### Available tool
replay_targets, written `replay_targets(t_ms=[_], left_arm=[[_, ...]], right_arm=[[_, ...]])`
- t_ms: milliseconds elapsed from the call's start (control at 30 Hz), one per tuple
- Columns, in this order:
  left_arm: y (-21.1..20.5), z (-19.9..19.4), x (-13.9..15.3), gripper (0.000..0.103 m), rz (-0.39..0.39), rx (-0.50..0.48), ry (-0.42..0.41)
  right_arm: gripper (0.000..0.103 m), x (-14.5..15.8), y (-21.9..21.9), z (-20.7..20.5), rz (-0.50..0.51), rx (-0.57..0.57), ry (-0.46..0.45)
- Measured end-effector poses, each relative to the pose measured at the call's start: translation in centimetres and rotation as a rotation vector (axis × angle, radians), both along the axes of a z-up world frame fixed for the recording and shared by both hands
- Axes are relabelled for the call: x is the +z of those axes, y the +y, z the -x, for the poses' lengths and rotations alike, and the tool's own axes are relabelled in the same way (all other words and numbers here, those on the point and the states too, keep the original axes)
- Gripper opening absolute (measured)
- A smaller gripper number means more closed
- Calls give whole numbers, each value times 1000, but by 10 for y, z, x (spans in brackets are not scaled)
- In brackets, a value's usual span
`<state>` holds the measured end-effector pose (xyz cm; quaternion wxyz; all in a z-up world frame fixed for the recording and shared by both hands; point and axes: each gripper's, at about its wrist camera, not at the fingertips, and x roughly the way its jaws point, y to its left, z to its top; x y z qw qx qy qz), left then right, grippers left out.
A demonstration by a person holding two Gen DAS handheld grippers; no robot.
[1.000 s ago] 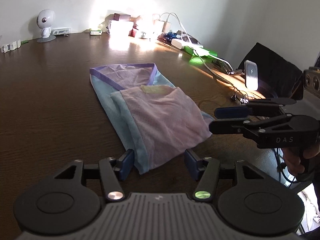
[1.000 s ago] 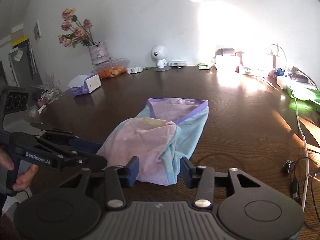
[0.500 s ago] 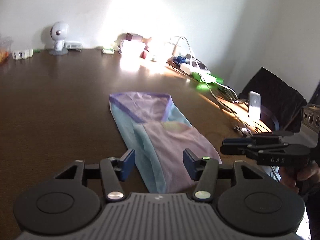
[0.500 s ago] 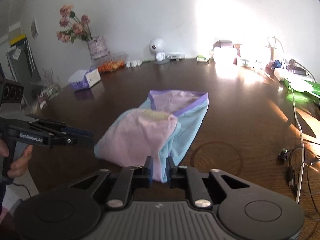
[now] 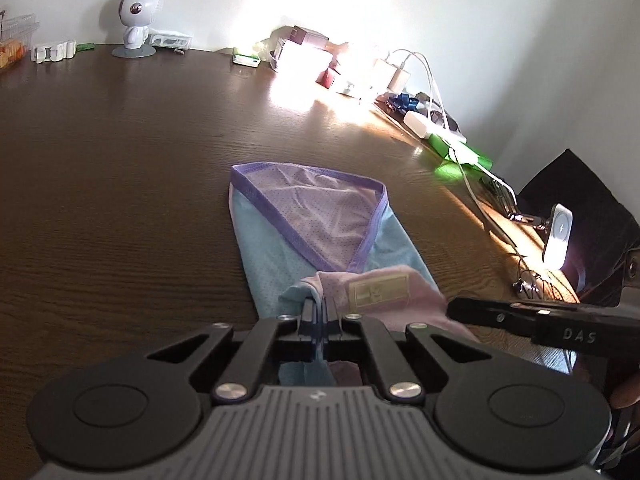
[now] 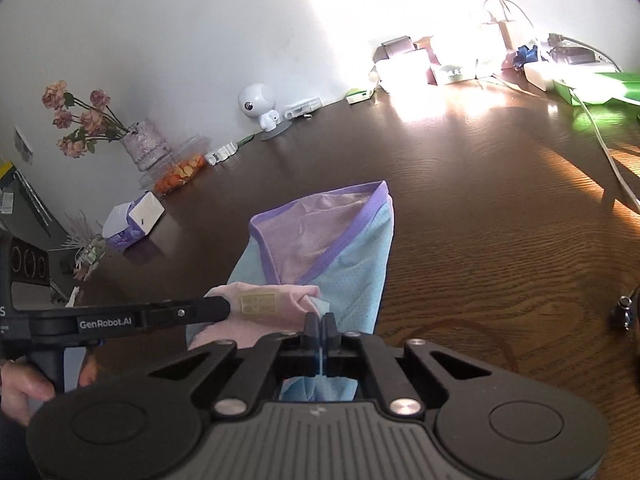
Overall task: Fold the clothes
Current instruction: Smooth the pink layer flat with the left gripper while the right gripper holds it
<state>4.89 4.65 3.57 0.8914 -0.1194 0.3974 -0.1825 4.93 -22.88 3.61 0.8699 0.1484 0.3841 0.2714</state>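
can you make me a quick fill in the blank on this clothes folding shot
1. Both the left gripper and the right gripper are shut on the near edge of the ____.
2. The garment's waistband trim is ____ in colour.
3. The garment lies on a dark ____ table.
4. The white robot figurine stands at the table's ____ edge, by the wall.

Missing words: garment; purple; wooden; far

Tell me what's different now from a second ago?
Both grippers closed. The left gripper and right gripper, open a second ago, have each pinched the near edge of the blue and pink garment and lifted that end, bunching it. The far end with the purple band stayed flat on the table.
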Motion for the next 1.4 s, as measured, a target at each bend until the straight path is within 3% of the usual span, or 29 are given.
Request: replay_targets(t_ms=[67, 133, 233, 300, 367, 400, 500, 567, 667, 767, 900, 1000, 1033, 1100, 1200, 1300, 1400], left_arm=[[1, -1, -3, 7, 11, 7, 7], [3, -7, -4, 23, 26, 19, 21], [5, -19, -4, 19, 44, 33, 41], [5, -27, -9, 5, 71, 36, 72], [6, -29, -12, 2, 86, 58, 79], [7, -25, -11, 2, 92, 68, 74], [14, -10, -4, 2, 146, 66, 38], [11, -1, -3, 2, 124, 73, 30], [9, 5, -10, 1, 70, 108, 37], [13, 3, -14, 1, 94, 111, 65], [11, 1, -10, 1, 94, 99, 57], [8, 1, -14, 1, 67, 104, 55], [8, 1, -16, 1, 64, 109, 58], [9, 2, -18, 1, 49, 119, 55], [9, 3, -19, 0, 44, 107, 54], [7, 2, -17, 0, 33, 105, 49], [9, 2, -15, 0, 36, 103, 50]], right_arm=[[6, 5, -5, 0, -20, -18, -11], [12, 7, -5, -11, -34, -24, -12], [17, 3, 5, -34, -48, -9, 30], [17, -3, 12, -45, -49, 18, 74], [5, -9, 18, -45, -54, 24, 92], [4, -11, 20, -45, -57, 27, 100], [3, 8, 11, -20, -92, 5, -8], [4, 17, 1, -8, -115, -22, -33], [7, 14, -12, -3, -99, -86, -16], [9, 4, -22, -10, -114, -120, 38], [11, -1, -11, -19, -142, -54, 70], [11, -8, 5, -29, -122, -11, 87], [4, -6, 8, -26, -107, -3, 66], [3, -2, 15, -18, -72, 11, 17], [3, 23, 24, 20, 125, -16, -210], [0, 29, 36, 40, 336, -53, -325], [1, 25, 23, 29, 242, -65, -249]])
